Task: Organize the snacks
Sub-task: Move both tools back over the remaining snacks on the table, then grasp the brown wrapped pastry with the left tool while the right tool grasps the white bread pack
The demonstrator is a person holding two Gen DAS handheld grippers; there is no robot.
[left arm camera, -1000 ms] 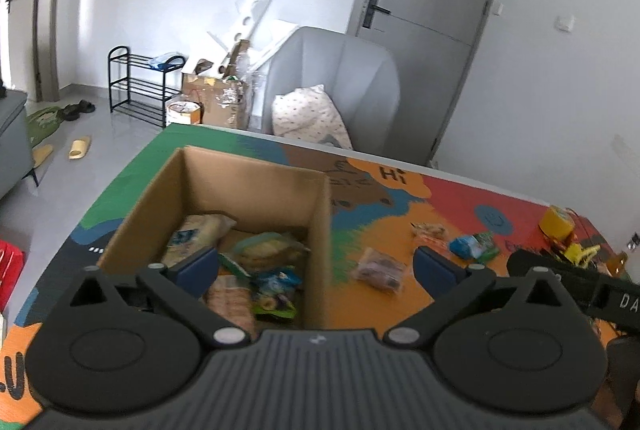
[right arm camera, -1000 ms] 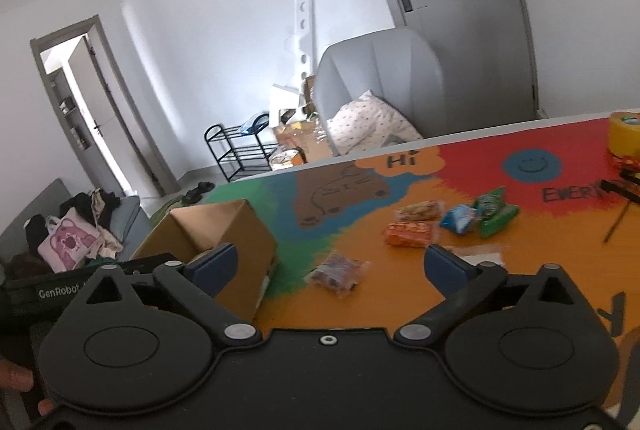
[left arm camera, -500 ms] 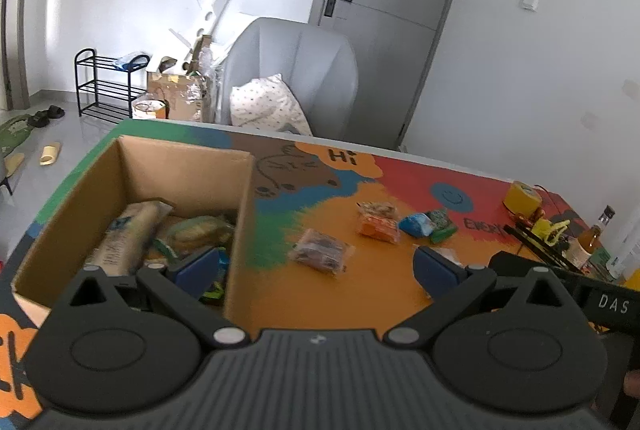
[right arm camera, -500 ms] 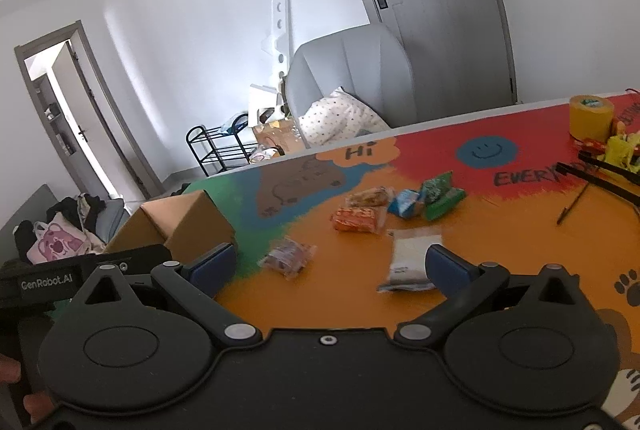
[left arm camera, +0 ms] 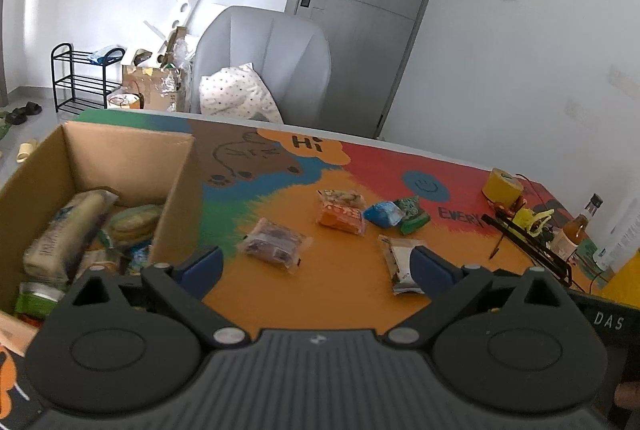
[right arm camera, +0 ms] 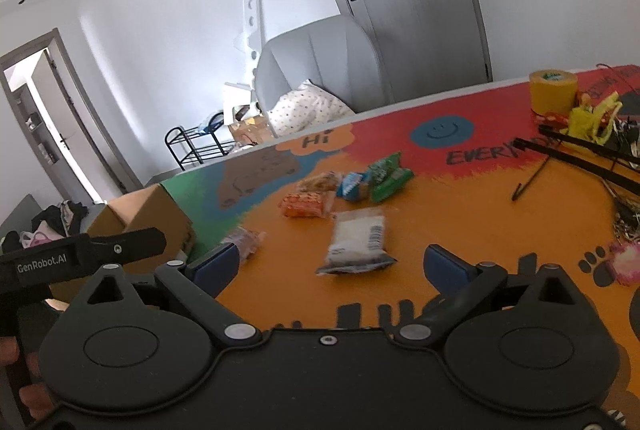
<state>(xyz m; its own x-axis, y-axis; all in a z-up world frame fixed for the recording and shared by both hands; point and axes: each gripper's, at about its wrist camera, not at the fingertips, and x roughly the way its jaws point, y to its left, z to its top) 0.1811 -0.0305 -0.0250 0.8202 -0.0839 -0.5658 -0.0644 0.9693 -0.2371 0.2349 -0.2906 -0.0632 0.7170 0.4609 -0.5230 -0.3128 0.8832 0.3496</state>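
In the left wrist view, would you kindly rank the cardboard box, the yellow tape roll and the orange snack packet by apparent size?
1. cardboard box, clearly largest, though also nearest.
2. orange snack packet
3. yellow tape roll, slightly smaller but farther, so unsure.

box left, snacks mid-tabletop
the box (left arm camera: pixel 120 166) stands at the tabletop's (left arm camera: pixel 328 294) left end with packets in it; five snacks (left arm camera: pixel 340 216) lie loose to its right; a tape roll (left arm camera: pixel 502 186) sits far right; a chair (left arm camera: pixel 272 58) stands behind.
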